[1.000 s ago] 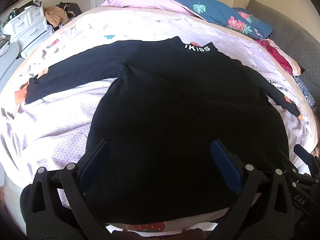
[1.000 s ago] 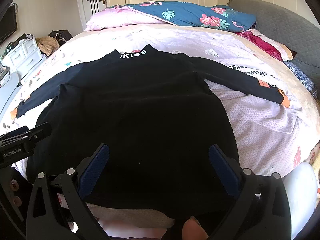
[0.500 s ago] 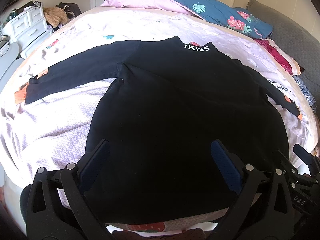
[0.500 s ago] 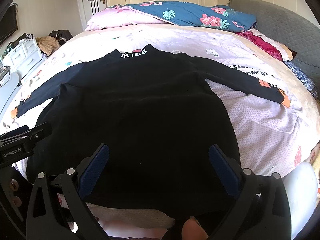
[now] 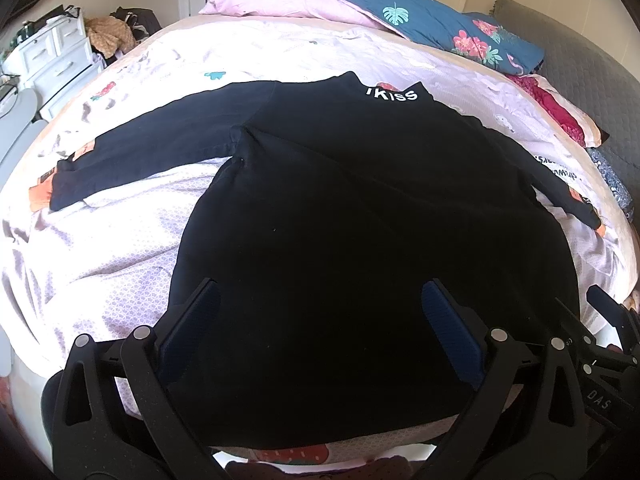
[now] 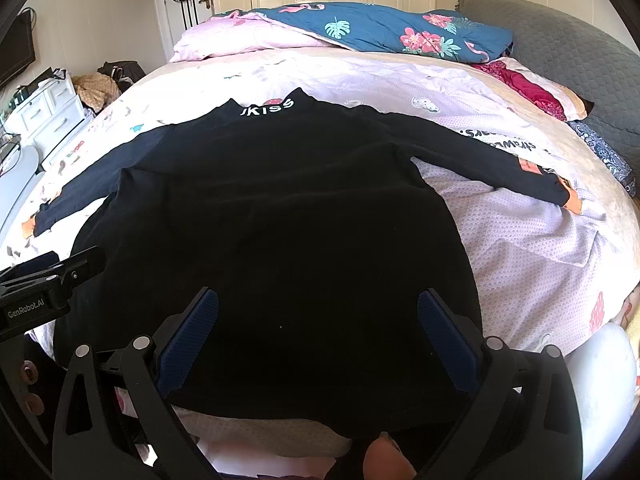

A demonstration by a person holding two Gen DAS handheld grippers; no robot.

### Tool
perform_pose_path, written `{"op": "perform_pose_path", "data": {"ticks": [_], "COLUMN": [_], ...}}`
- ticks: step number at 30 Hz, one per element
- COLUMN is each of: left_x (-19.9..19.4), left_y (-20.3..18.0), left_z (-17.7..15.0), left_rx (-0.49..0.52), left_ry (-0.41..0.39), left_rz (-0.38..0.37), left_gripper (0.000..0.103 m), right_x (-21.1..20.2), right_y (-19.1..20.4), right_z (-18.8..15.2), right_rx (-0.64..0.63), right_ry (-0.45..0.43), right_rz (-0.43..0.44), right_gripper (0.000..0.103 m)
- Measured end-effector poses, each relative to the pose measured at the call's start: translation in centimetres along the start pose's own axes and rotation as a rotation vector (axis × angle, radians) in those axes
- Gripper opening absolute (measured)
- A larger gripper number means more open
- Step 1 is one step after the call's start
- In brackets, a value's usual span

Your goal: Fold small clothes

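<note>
Left wrist view shows the black long-sleeved top (image 5: 360, 240) spread flat on the bed (image 5: 280, 48), collar with white lettering (image 5: 392, 95) pointing to the far side, hem hanging at the near edge of the mattress. Both sleeves lie stretched straight out to either side: the left sleeve (image 5: 152, 152) runs to an orange-trimmed cuff, and the right sleeve (image 6: 488, 164) does the same in the right wrist view. By my reading no fold has been made; the garment is only laid out and smoothed, so the whole fold remains, sleeves inward and then the body doubled, hem towards collar.

The left gripper (image 5: 320, 320) hangs over the lower body of the top near the hem, its blue-padded fingers (image 5: 192, 328) wide apart and holding nothing. Whether the pads touch the cloth I cannot tell. The right gripper (image 6: 318, 324) sits likewise above the lower part of the top, jaws spread wide and empty, cloth lying below and between them. Each gripper shows at the edge of the other's view, so they are side by side along the hem.

Around the top lies a pale printed sheet (image 6: 520, 248); at the far side are a pink pillow (image 5: 280, 4) and a blue floral quilt (image 6: 380, 28), and a white drawer unit (image 5: 52, 52) stands beside the bed
</note>
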State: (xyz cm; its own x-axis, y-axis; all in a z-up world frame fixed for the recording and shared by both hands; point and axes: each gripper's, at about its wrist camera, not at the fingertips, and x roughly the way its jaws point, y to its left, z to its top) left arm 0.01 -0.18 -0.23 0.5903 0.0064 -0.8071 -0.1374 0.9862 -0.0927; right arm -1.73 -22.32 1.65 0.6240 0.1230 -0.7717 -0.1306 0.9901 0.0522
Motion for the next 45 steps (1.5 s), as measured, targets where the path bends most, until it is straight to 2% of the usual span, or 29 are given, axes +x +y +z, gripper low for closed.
{"op": "perform_pose_path", "data": {"ticks": [15,27,39,45], "left_x": [0.8,3.0,5.3,6.3], "left_y": [-0.5,-1.8,-4.3,-6.0], "left_z": [1.3,5.3,9.5,11.1], "left_rx": [0.016,0.009,0.032,0.053], "left_ry": [0.002,0.009,0.005,-0.008], "left_rz": [0.012,0.030,0.026,0.028], "left_gripper": [0.094,0.094,0.094,0.094], "right_x": [0.8,2.6,4.9,6.3], "right_y": [-0.4,-1.9,-5.4,-8.7], "right_z": [0.8,4.7,9.6,11.0], "right_rx": [0.009,0.044,0.128,0.192], "right_ry": [0.008,-0.016,-0.040,-0.036], "right_rz": [-0.003,-0.021,-0.063,-0.101], "right_gripper": [0.099,0.099,0.099,0.099]}}
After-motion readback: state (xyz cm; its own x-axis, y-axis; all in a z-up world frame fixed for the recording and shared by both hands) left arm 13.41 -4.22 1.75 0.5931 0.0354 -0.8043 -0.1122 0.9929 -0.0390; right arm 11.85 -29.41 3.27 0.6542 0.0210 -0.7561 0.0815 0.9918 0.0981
